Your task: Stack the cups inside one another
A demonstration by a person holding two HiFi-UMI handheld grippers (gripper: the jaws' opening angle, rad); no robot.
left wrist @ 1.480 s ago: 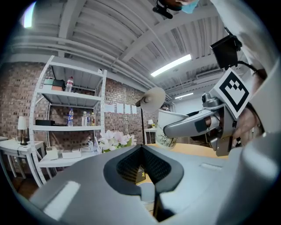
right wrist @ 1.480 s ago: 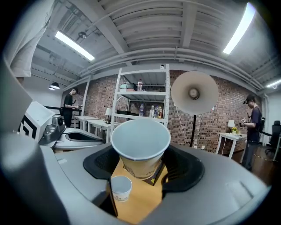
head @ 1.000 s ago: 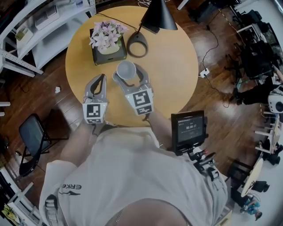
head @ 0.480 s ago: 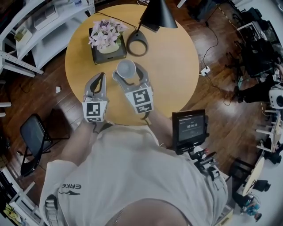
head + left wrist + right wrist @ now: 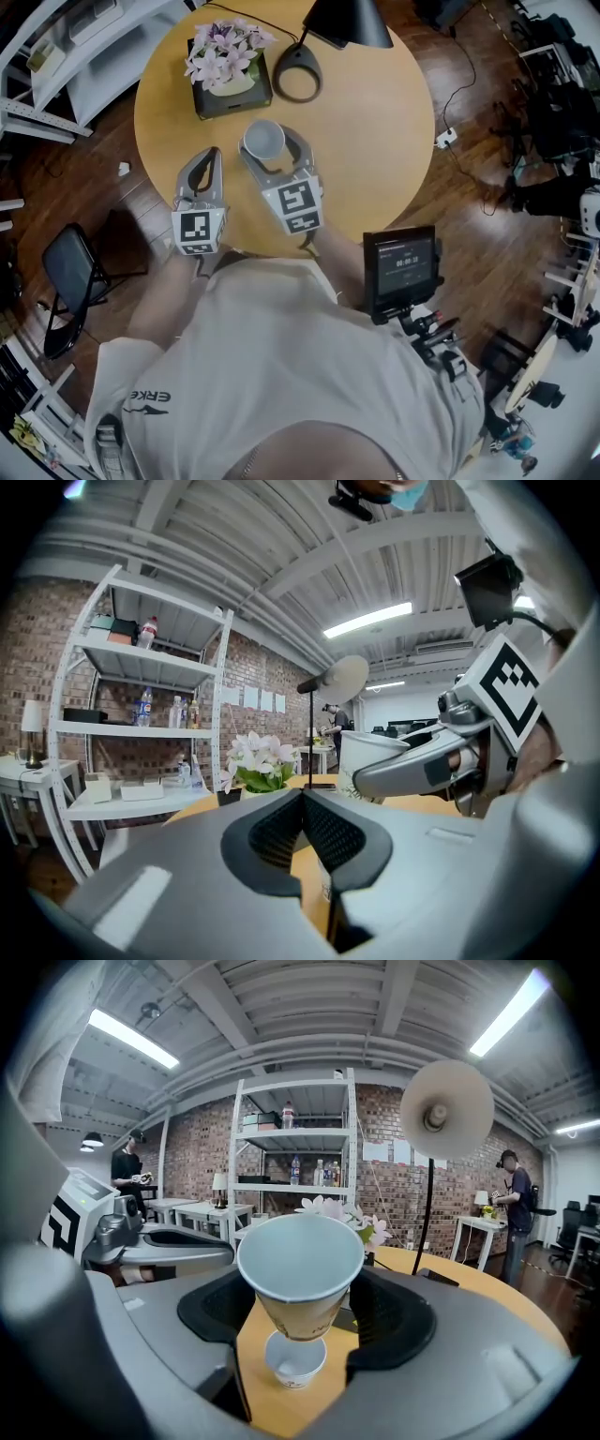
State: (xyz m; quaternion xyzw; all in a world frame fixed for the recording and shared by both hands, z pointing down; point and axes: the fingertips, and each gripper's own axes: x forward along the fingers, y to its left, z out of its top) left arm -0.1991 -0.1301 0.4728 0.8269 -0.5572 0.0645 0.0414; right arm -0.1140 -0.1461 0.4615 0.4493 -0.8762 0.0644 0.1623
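My right gripper (image 5: 272, 142) is shut on a white paper cup (image 5: 265, 140), held upright by its sides above the round wooden table (image 5: 375, 131). In the right gripper view this cup (image 5: 300, 1274) hangs between the pads (image 5: 389, 1312), directly over a second, smaller-looking paper cup (image 5: 295, 1361) standing on the table. In the head view the lower cup is hidden under the held one. My left gripper (image 5: 212, 156) hovers just left of it, jaws shut and empty (image 5: 302, 803). The left gripper view shows the held cup (image 5: 370, 752) at the right.
A pot of pale flowers (image 5: 225, 61) and a black lamp base (image 5: 298, 75) under its shade (image 5: 347, 21) stand at the table's far side. A screen on a stand (image 5: 403, 267) sits near my right elbow. A dark chair (image 5: 66, 281) is on the floor at left.
Both grippers have sunk a little toward the table, the right one carrying its cup. Neither gripper's jaws have changed.
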